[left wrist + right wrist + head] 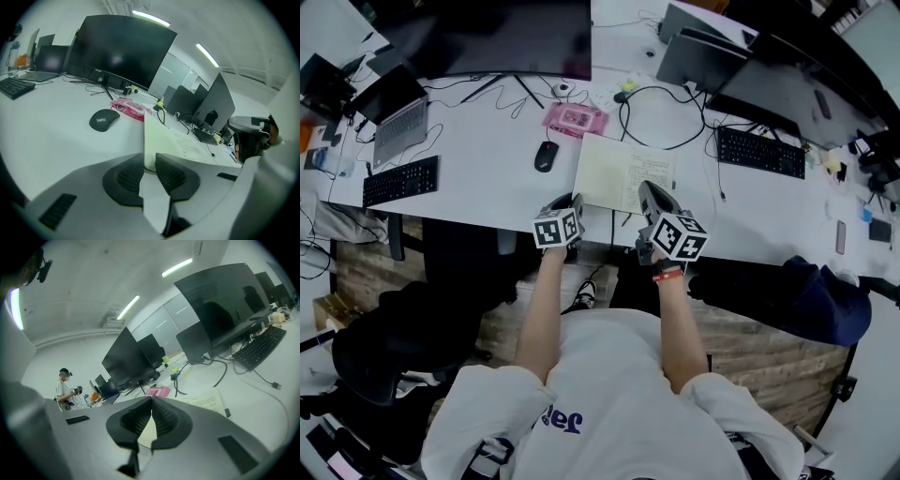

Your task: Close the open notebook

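The left gripper (150,158) is pinching the near left edge of the open notebook (614,169), which is lying on the white desk (478,131). The right gripper (649,190), jaws together, is sitting at its right page's near edge.

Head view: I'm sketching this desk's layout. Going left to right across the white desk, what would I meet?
black keyboard → black mouse → open notebook → second black keyboard. The pink packet is left out because it spans both the mouse and the notebook.
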